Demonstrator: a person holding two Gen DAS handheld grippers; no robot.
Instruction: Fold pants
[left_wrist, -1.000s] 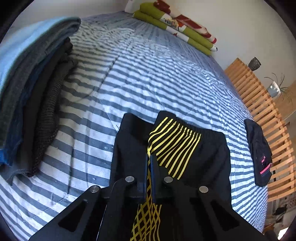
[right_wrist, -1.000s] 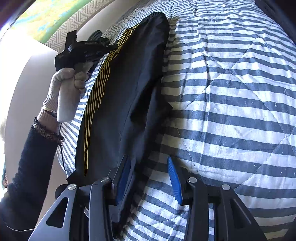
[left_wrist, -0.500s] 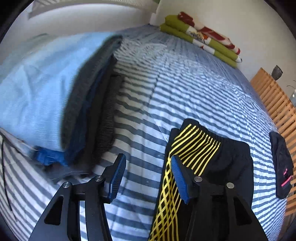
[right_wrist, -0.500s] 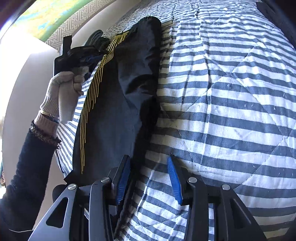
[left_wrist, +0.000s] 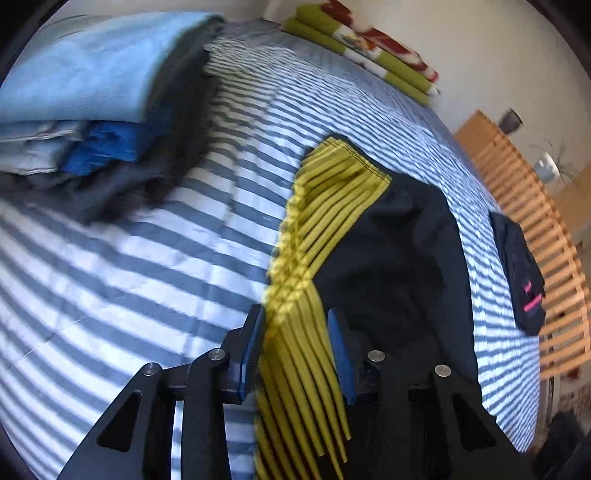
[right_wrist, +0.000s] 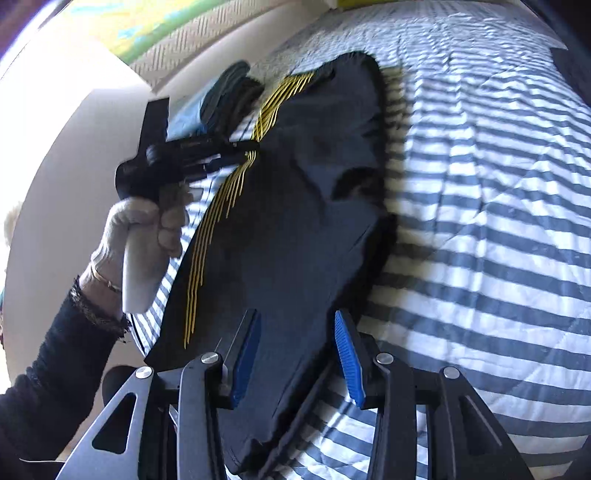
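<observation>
The left tongs (left_wrist: 295, 350), clenched on the pants (left_wrist: 388, 258) a second ago, have let go and are closing again over the yellow-striped edge; the right tongs (right_wrist: 297, 354) stay parted, gripping nothing — pants flat on the bed (left_wrist: 147, 277), ready for regrasping.

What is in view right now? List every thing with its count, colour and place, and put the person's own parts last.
pants: one, black with yellow stripes, flat on the bed under both grippers
bedspread: one, blue and white stripes, covers the bed
stack of folded clothes: one, light blue on top, blue and dark grey below, far left of bed
folded blanket: one, green with red and white, head of bed
small dark garment: one, black with pink marks, right edge of bed
slatted wooden frame: one, light wood, beside the bed
left gripper: black, blue pads, closing over the yellow stripes
right gripper: black, blue pads, jaws apart around the pants edge
gloved hand: one, white glove, dark sleeve, holds the left gripper
</observation>
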